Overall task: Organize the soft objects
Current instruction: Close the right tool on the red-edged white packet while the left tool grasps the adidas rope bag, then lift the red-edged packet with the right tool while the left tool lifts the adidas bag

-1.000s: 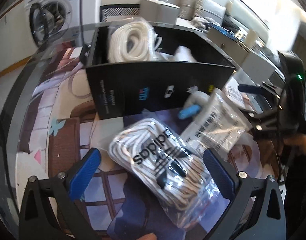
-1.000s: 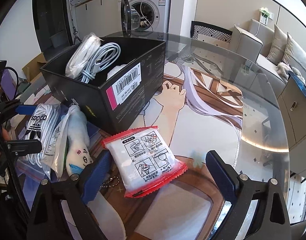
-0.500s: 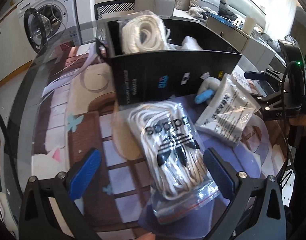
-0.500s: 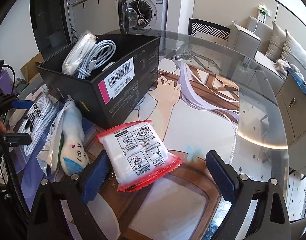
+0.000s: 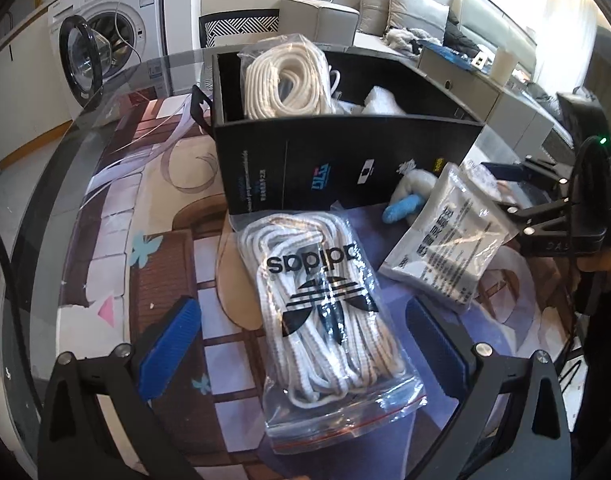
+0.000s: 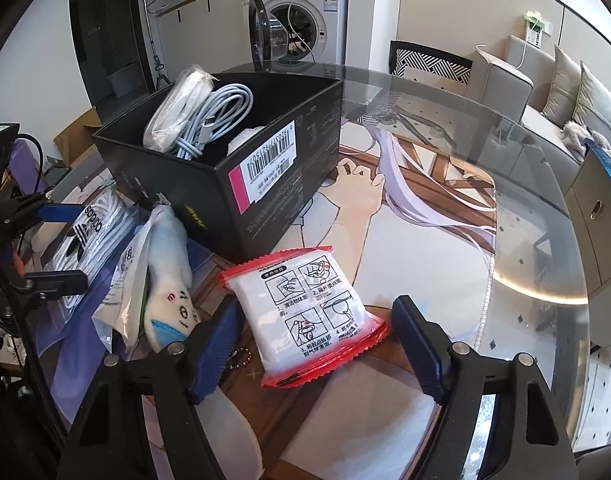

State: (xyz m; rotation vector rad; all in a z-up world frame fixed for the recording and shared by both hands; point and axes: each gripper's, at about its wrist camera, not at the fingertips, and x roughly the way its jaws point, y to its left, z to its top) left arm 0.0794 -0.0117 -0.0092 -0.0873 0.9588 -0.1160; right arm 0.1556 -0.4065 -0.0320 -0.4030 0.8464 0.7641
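Glass round table [image 6: 445,128] with anime-print mat [image 6: 405,240] on top. Behind it: front-load washing machine [image 6: 301,20], door open, patterned chair [image 6: 429,62], grey sofa [image 5: 417,12] with cushions, low cabinet [image 5: 477,92] beside it.

Left gripper [image 5: 301,344]: matte black frame, two angular arms, each ending in a blue ribbed pad; round silver screw heads on each arm, two per side in view.

Right gripper [image 6: 315,344]: same build, black frame, darker blue ribbed pads, silver screws at the arm joints. Seen from the left wrist view, it carries a black boxy camera housing with a small green light, open triangular bracing, and a black cable running down beside it.

Hand [image 5: 603,262]: only partly visible behind the right gripper's body; a dark sleeve below it.
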